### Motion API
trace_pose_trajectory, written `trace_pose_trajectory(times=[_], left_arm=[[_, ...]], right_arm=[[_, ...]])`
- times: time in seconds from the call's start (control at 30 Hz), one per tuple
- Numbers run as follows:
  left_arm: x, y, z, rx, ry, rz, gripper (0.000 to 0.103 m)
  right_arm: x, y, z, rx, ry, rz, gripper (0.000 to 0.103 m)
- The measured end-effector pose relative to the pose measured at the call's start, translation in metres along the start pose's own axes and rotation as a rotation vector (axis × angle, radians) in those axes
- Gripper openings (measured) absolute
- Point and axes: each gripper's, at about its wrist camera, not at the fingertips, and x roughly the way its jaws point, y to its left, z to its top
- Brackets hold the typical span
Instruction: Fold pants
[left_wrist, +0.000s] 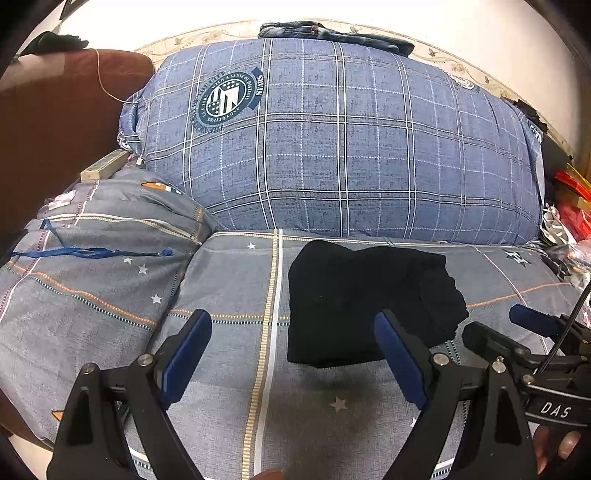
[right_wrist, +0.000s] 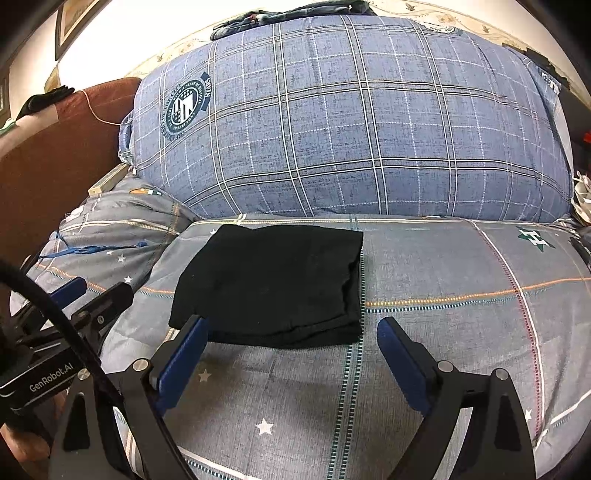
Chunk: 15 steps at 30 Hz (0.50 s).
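Observation:
The black pants (left_wrist: 365, 302) lie folded into a compact rectangle on the grey patterned bedsheet (left_wrist: 236, 369); they also show in the right wrist view (right_wrist: 273, 284). My left gripper (left_wrist: 293, 321) is open and empty, just short of the bundle's near edge, its right finger over the near corner. My right gripper (right_wrist: 291, 328) is open and empty, just in front of the bundle's near edge. The right gripper also shows at the right of the left wrist view (left_wrist: 517, 328). The left gripper shows at the left of the right wrist view (right_wrist: 96, 291).
A big blue plaid folded quilt (left_wrist: 343, 140) stands right behind the pants. A grey pillow (left_wrist: 96, 266) with a blue ribbon lies at the left. A brown headboard (left_wrist: 55, 122) is at far left. Red bags and clutter (left_wrist: 569, 214) sit at far right. Jeans (left_wrist: 332, 35) lie on top of the quilt.

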Motion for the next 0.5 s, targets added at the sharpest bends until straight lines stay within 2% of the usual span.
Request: trace_pose_trajectory(times=[0.5], left_arm=[[0.0062,0.0006,-0.003,-0.008,0.019,-0.009,0.089]], right_arm=[[0.0054,0.004,-0.0055,-0.01,0.023,0.004,0.096]])
